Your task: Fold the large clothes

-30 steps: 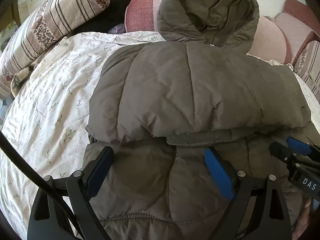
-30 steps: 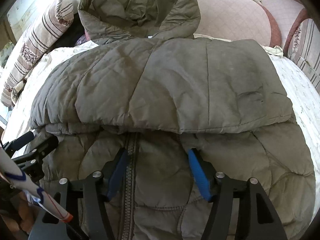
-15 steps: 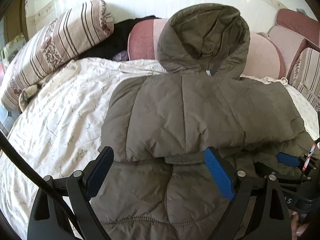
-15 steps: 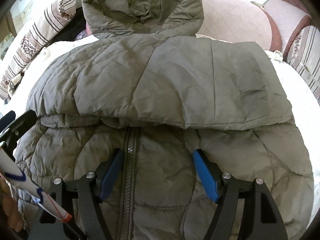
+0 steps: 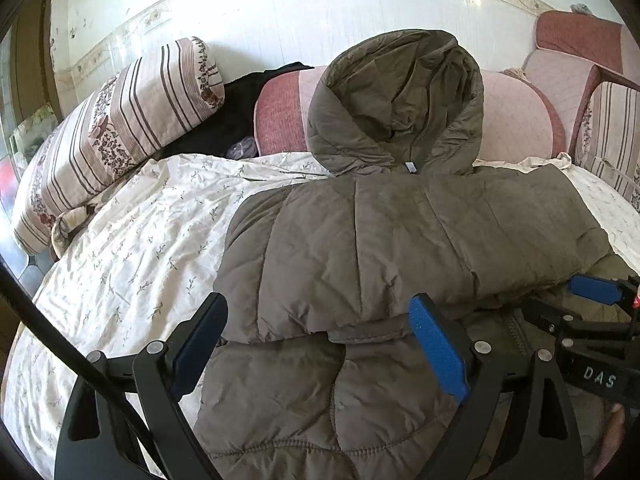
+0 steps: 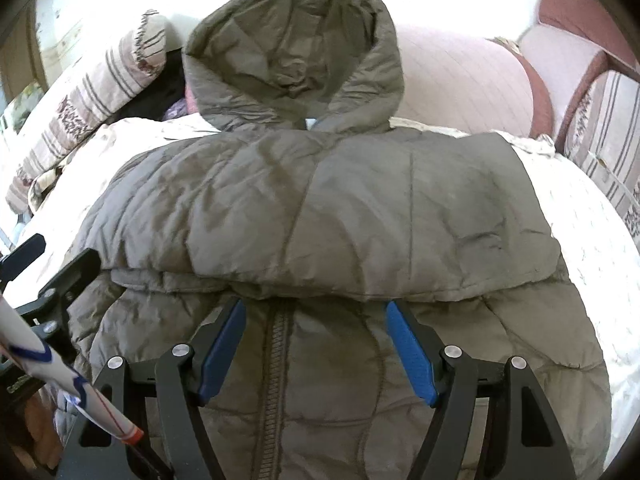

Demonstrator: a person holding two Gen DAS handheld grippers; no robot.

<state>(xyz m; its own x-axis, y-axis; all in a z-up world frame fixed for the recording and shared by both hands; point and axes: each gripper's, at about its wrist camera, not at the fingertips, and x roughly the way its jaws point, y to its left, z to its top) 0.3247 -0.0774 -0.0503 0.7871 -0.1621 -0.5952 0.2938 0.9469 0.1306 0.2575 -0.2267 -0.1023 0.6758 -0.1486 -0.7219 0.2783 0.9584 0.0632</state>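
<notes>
Item: one padded olive-brown hooded jacket [image 5: 400,248], laid on a bed with a pale floral quilt [image 5: 132,240], hood [image 5: 396,100] at the far end propped against a pink bolster [image 5: 516,116], hem toward the near edge. Long axis runs near to far, straight away from both grippers. Condition: partly folded; sleeves or side panels lie across the chest as a crosswise band, whose near edge forms a ridge just beyond the fingertips; below it the front with its zip [image 6: 276,368] lies flat toward the hem. Left gripper [image 5: 316,344]: over the jacket's left near portion, fingers spread wide, blue pads apart with fabric showing between them, nothing pinched; whether the tips graze the cloth cannot be told. Right gripper [image 6: 312,344]: over the centre-right near portion, straddling the zip line, fingers moderately wide after opening a little just now, jacket fabric below and between them but not clamped. Both sit about equally near the hem section, left serving the left corner, right the right. Judged next step: take the near hem and carry it far, over the band toward the hood. Surroundings: striped floral pillow [image 5: 120,128] far left, dark garment [image 5: 232,120] beside it, striped cushion [image 5: 612,136] far right, tiled wall [image 5: 320,12] behind.
</notes>
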